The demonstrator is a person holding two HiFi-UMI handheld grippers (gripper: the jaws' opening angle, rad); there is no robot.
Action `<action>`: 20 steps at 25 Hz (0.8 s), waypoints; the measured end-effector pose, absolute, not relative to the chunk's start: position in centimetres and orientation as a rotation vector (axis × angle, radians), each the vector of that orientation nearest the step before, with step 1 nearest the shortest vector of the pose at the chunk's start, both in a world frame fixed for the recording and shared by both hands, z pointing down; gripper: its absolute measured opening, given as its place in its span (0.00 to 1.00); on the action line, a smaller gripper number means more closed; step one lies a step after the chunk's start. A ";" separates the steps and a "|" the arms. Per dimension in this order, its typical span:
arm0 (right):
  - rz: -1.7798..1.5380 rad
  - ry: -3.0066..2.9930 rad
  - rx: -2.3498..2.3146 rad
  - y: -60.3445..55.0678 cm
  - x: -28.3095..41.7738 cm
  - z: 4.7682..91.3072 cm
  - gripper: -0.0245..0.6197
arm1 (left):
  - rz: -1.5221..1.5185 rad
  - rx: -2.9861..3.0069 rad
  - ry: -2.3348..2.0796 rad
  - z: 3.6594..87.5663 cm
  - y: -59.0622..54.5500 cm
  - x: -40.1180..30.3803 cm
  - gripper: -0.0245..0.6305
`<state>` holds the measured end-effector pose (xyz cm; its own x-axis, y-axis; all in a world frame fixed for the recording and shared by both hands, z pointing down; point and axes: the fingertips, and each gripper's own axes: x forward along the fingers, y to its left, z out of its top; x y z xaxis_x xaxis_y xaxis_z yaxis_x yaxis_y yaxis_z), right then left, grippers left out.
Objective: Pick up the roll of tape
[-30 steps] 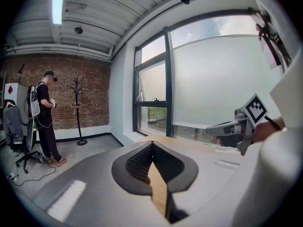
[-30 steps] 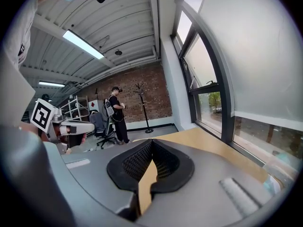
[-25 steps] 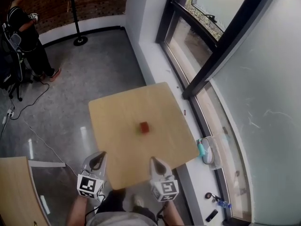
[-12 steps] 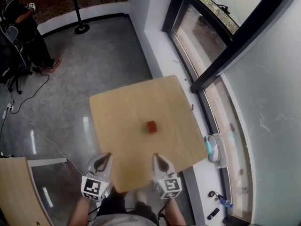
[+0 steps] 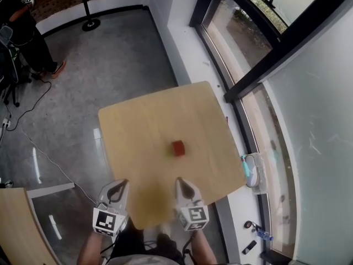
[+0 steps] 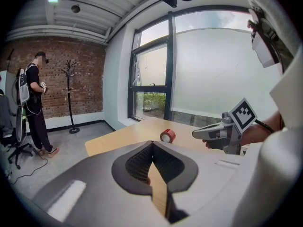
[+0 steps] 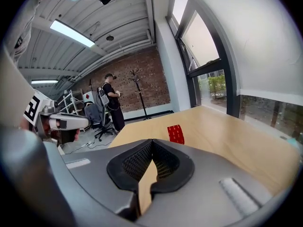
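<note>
wood table; roll of tape ahead of left gripper, right gripper; both closed, empty

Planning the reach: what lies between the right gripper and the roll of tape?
Nothing but bare table, from the right gripper to the roll of tape; the head view shows it.

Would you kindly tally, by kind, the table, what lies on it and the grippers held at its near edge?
Wooden table: 1
Red roll of tape: 1
Grippers: 2, namely the left gripper and the right gripper
Total: 4
</note>
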<state>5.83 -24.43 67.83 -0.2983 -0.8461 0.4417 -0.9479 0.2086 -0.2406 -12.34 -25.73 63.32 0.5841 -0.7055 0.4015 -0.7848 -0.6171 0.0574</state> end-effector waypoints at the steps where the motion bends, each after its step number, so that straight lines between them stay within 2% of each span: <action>1: 0.701 -2.262 1.717 -24.6 5.9 68.1 0.06 | 0.505 2.589 -1.235 63.5 -25.9 -12.2 0.04; 11: 0.648 -2.215 1.783 -26.9 6.9 68.9 0.06 | 0.493 2.571 -1.224 64.1 -26.0 -12.2 0.04; 12: 0.635 -2.203 1.793 -27.2 7.2 69.1 0.08 | 0.486 2.565 -1.227 64.1 -26.0 -12.2 0.04; 13: 0.624 -2.193 1.796 -27.5 7.4 69.3 0.15 | 0.477 2.559 -1.231 64.0 -26.0 -12.2 0.04; 20: 0.605 -2.175 1.775 -29.4 8.2 70.6 0.24 | 0.462 2.558 -1.259 63.4 -26.0 -12.6 0.04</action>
<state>8.21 -29.37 70.62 -0.2137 -0.8631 0.4576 -0.9754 0.1625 -0.1489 -12.58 -26.04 63.38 0.5755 -0.7199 0.3880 -0.8000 -0.5940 0.0846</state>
